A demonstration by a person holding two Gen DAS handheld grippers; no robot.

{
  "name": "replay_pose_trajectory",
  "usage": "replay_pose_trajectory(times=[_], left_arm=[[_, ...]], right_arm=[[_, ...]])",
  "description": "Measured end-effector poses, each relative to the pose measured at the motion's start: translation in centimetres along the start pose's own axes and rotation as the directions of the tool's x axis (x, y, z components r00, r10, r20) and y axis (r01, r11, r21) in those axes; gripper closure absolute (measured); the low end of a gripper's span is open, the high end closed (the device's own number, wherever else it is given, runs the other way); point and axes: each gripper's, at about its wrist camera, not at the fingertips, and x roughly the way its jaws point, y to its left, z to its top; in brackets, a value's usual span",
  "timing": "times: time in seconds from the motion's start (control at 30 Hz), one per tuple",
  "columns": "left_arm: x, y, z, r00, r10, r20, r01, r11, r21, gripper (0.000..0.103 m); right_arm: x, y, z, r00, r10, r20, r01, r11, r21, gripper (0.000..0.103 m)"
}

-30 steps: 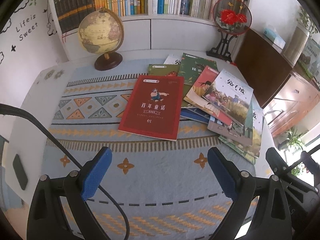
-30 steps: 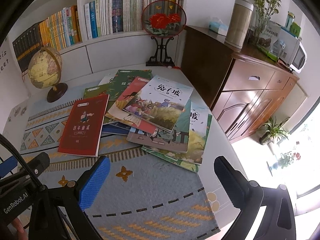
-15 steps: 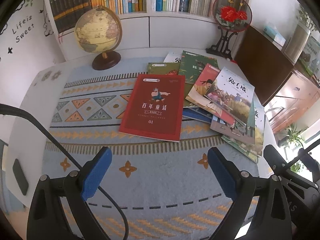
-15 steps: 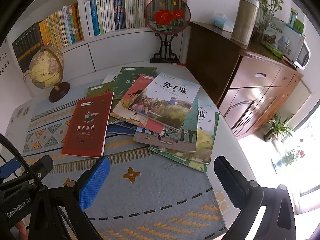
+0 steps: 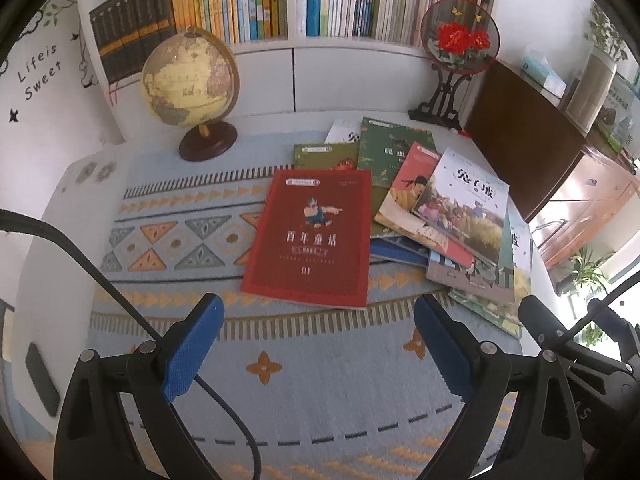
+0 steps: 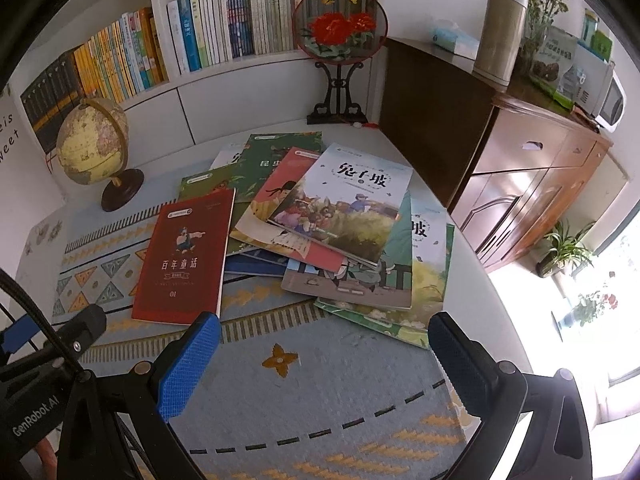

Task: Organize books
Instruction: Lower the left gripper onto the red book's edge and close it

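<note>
A red book [image 5: 312, 236] lies flat on the patterned mat, also in the right wrist view [image 6: 184, 256]. To its right several books lie in a loose overlapping pile, topped by a pale blue picture book [image 5: 464, 204] [image 6: 348, 204], with green books [image 5: 392, 152] behind. My left gripper [image 5: 316, 348] is open and empty, just in front of the red book's near edge. My right gripper [image 6: 324, 364] is open and empty, in front of the pile's near edge.
A globe [image 5: 188, 84] stands at the back left of the table. A round red-flower fan on a black stand [image 5: 456, 52] stands at the back right. A bookshelf [image 5: 280, 0] full of upright books lines the wall. A dark wooden cabinet [image 6: 480, 140] flanks the table's right side.
Both grippers have moved forward towards the books, which now look larger and nearer. Both stay open. The books have not moved.
</note>
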Motion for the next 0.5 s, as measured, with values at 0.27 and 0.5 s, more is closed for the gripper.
replay_pose_trajectory(times=[0.27,0.5], left_arm=[[1.6,0.6,0.8,1.0,-0.009,-0.019,0.01,0.999,0.04,0.007],[3.3,3.3,2.0,0.998,0.051,-0.034,-0.049,0.998,0.033,0.007]], right_arm=[[1.0,0.8,0.5,1.0,-0.009,-0.008,0.009,1.0,0.006,0.0],[2.5,2.6,0.7,1.0,0.004,-0.028,-0.004,1.0,-0.011,0.0]])
